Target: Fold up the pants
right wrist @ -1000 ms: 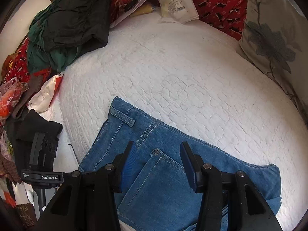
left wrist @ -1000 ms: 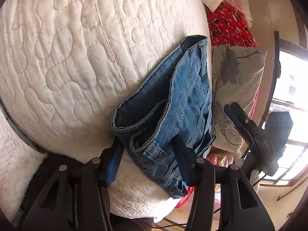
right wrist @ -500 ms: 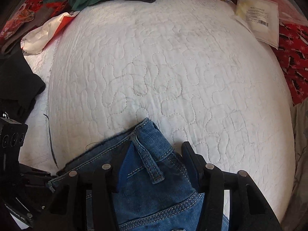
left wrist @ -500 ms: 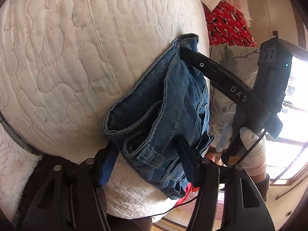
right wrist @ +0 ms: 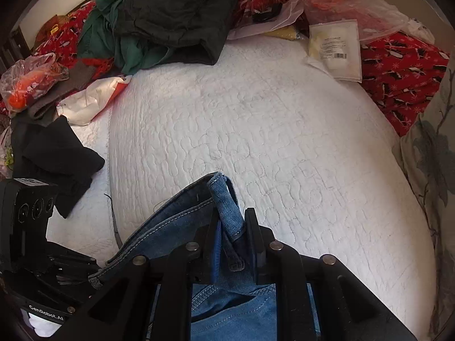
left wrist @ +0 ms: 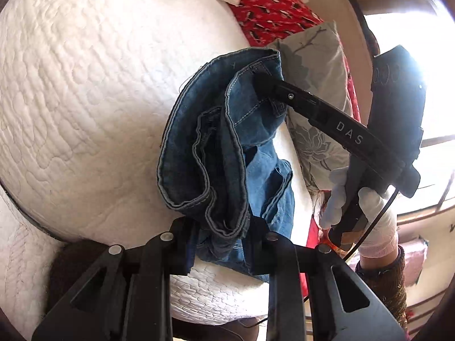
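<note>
The blue denim pants (left wrist: pixel 204 153) are bunched and lifted off the white quilted bed (left wrist: pixel 85 99). My left gripper (left wrist: pixel 220 227) is shut on the near folded edge of the pants. My right gripper (right wrist: pixel 231 227) is shut on the far waistband corner of the pants (right wrist: pixel 224 201); in the left wrist view its black finger (left wrist: pixel 284 92) reaches into the cloth at the far end. Lighter denim (right wrist: pixel 233 312) hangs below the right gripper. The other gripper's body (right wrist: pixel 25 213) shows at the left of the right wrist view.
A pile of dark green and black clothes (right wrist: pixel 165 14) lies at the bed's far left. Red patterned fabric (right wrist: pixel 403 65) and a white packet (right wrist: pixel 335 48) lie at the far right. A grey floral pillow (left wrist: pixel 310 85) sits at the right edge. A black garment (right wrist: pixel 57 159) lies left.
Both grippers have closed on the pants and raised them off the quilt. The pants went from lying flat to hanging bunched between the two grippers.
</note>
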`<state>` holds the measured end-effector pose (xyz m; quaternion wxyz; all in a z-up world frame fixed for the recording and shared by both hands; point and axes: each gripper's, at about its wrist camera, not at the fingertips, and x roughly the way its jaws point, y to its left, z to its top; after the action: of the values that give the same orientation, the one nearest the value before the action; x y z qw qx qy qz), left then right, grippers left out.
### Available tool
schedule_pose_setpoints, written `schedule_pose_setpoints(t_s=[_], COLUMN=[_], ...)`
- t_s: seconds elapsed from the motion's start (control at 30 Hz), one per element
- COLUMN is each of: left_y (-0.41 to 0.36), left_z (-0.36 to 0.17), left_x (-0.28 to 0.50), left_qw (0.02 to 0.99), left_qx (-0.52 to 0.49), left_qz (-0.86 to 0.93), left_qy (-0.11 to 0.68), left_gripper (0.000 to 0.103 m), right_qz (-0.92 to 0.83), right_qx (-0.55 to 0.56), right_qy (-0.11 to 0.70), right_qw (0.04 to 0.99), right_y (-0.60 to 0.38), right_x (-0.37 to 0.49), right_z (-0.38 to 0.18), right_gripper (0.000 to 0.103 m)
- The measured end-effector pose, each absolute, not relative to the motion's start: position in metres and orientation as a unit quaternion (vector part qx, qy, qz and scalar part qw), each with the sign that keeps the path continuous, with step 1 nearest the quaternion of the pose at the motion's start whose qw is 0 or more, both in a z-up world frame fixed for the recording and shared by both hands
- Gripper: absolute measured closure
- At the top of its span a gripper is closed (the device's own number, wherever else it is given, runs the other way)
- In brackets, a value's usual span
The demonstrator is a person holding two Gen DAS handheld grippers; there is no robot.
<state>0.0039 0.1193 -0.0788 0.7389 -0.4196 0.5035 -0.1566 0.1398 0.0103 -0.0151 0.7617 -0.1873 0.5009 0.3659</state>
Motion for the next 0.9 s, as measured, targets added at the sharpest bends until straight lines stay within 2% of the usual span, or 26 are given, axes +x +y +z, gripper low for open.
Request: schedule_pose_setpoints(t_s=[0.23,0.37,0.53,0.63,0.7,0.9], left_y=[0.039,-0.036,-0.147,-0.197,-0.206,-0.153], left_z=[-0.014,0.002,-0.032,-0.074,-0.093,-0.066], left_x=[0.011,0.014,0.014,0.012,0.009,-0.022], left_qw=[0.778,0.781,0.736,0.717,0.700,0.674], left_qx=[-0.306,-0.227,-0.133,-0.066,-0.055,-0.097], left_qz=[-0.227,-0.279,-0.337,-0.322,-0.310,-0.348], left_qy=[0.499,0.511,0.572,0.615,0.641,0.645], left_gripper=[0.080,0.080,0.079,0.079,0.079,0.079], right_qz=[0.337,0.294,0.216,0.151,0.114,0.087], right_qx=[-0.077,0.016,0.141,0.176,0.181,0.271], right_qy=[0.469,0.459,0.465,0.507,0.526,0.480], right_qw=[0.812,0.838,0.847,0.830,0.823,0.830], right_y=[-0.100,-0.195,-0.314,-0.365,-0.383,-0.424], right_x=[0.121,0.108,0.082,0.068,0.056,0.032], right_z=[0.035,0.039,0.002,-0.043,-0.065,-0.062], right_gripper=[0.088,0.087,0.088,0.087,0.084,0.083])
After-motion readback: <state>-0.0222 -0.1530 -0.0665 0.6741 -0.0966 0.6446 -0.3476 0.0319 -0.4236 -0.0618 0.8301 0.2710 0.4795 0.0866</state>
